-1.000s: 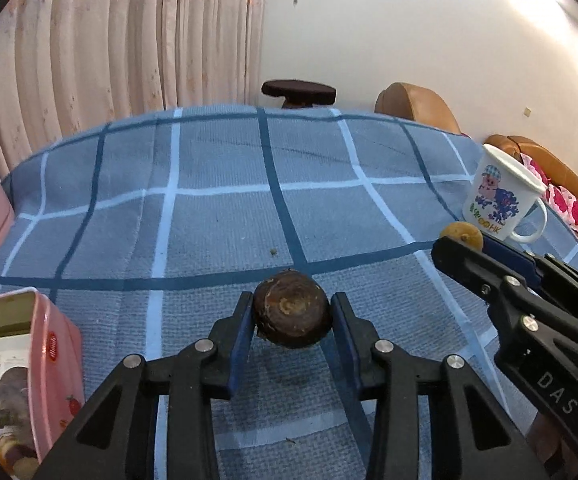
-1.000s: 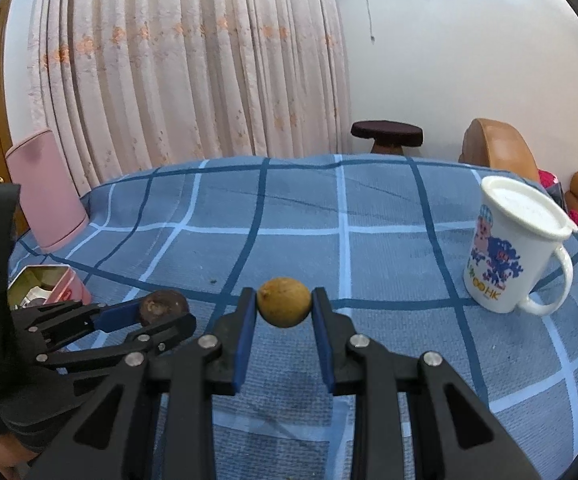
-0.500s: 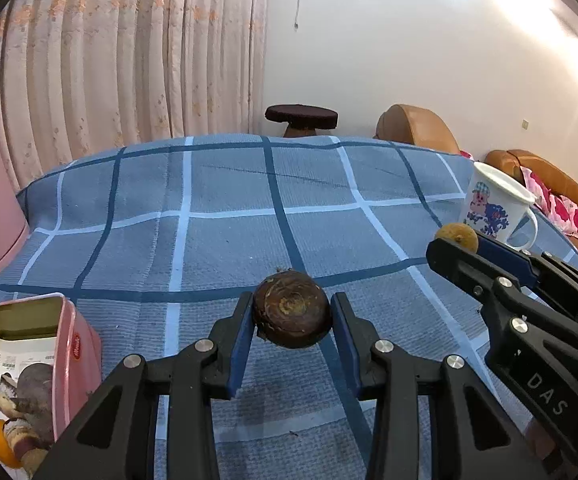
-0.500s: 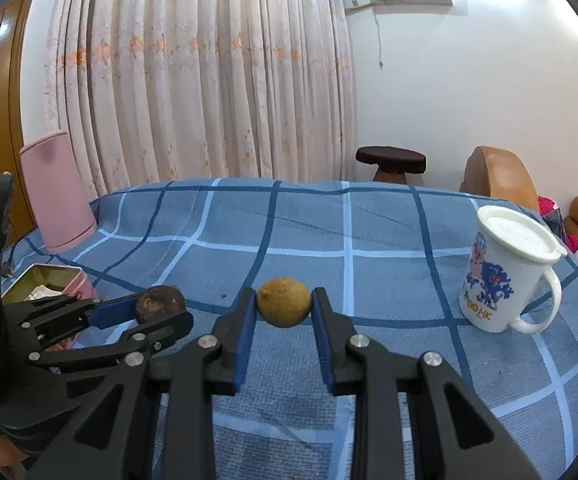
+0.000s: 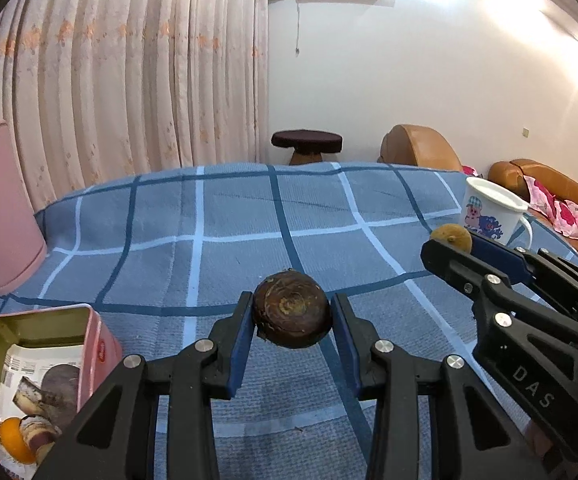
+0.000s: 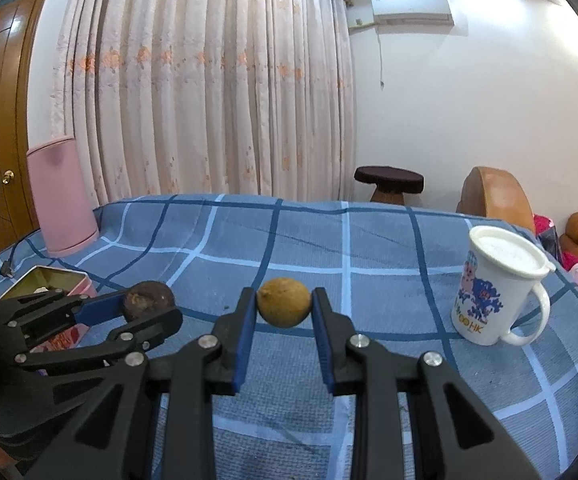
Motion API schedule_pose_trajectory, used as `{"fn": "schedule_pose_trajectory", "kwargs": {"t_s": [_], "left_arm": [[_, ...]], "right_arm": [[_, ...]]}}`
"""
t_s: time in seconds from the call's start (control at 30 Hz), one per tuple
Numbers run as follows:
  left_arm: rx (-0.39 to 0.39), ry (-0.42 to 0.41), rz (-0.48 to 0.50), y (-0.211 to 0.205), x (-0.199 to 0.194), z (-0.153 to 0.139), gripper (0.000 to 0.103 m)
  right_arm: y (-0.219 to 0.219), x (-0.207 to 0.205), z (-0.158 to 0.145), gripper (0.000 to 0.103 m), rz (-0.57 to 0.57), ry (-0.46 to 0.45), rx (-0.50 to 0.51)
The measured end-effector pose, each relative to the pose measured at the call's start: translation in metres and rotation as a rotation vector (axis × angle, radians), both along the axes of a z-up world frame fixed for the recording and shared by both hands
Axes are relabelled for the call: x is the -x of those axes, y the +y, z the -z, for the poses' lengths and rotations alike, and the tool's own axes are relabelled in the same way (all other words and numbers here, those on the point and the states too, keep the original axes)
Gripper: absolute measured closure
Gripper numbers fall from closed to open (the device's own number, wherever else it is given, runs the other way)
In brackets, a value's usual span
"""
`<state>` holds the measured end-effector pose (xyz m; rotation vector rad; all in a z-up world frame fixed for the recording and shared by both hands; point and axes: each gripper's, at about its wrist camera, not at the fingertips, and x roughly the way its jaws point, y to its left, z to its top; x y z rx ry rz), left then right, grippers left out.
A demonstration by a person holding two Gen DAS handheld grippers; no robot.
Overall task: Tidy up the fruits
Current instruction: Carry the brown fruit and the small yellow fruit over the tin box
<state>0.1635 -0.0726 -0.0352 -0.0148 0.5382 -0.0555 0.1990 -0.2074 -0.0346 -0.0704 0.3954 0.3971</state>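
My left gripper point(image 5: 292, 314) is shut on a dark brown round fruit point(image 5: 291, 315), held above the blue checked cloth point(image 5: 229, 240). The same brown fruit point(image 6: 147, 299) shows in the right wrist view, at the left between the left gripper's fingers. My right gripper point(image 6: 284, 307) is shut on a small yellow-brown fruit point(image 6: 284, 302), also held off the cloth. That yellow-brown fruit point(image 5: 451, 237) appears at the right of the left wrist view. An open pink tin point(image 5: 101, 344) at lower left holds an orange fruit point(image 5: 11, 438) and other dark items on paper.
A white lidded mug point(image 6: 497, 284) with a cartoon print stands on the cloth at the right. A pink upright object point(image 6: 61, 196) stands at the far left edge. A dark stool point(image 6: 389, 184) and brown sofas point(image 5: 545, 188) lie beyond the table.
Both views have tilted upward, so more wall and curtain show. The left gripper has risen a little with the brown fruit, and more of the pink tin's inside shows. Both grips are unchanged.
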Motion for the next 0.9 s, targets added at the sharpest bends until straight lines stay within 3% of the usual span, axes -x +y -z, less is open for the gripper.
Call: {"fn": "schedule_pose_trajectory", "kwargs": {"t_s": [0.47,0.9], "left_arm": [[0.006,-0.061,-0.026,0.011,0.027,-0.005,0.063],[0.007,-0.052,-0.032,0.023,0.053,-0.006,0.063]], "right_arm": [[0.008,0.021,-0.003,0.072,-0.034,-0.062,-0.009],[0.024,0.04,-0.003,0.072,-0.099,-0.023,-0.039]]}}
